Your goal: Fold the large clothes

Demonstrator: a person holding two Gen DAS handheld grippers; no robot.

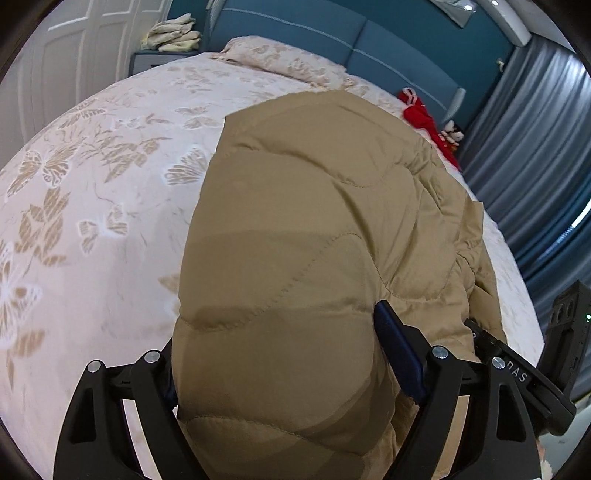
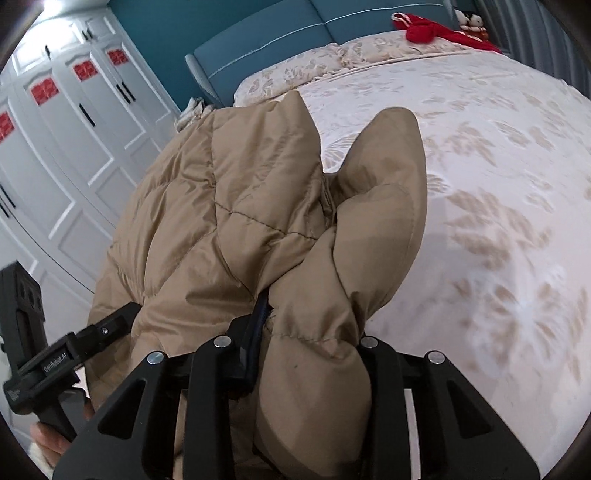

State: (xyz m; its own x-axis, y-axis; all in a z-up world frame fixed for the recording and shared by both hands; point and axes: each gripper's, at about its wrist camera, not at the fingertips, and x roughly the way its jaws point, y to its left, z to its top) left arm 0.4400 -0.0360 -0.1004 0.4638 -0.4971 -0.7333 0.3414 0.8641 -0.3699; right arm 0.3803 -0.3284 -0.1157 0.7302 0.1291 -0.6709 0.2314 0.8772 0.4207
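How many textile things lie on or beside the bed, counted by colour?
Tan: 1, the quilted jacket
Red: 1, the garment near the headboard
Cream: 1, the folded pile on the nightstand
Floral beige: 2, the bedspread and the pillow
Total: 5

So from where I'm at: bed (image 1: 110,206) with a cream butterfly-print cover, matching pillow (image 1: 280,61) up at the head edge against a teal padded headboard (image 1: 369,48). Something red (image 1: 424,118) is bunched at the far head corner. Pile of pale folded cloth (image 1: 173,33) sits on the nightstand (image 1: 155,59). White wardrobe doors (image 2: 74,147) wear red decals; grey-blue curtains (image 1: 528,147) hang opposite.
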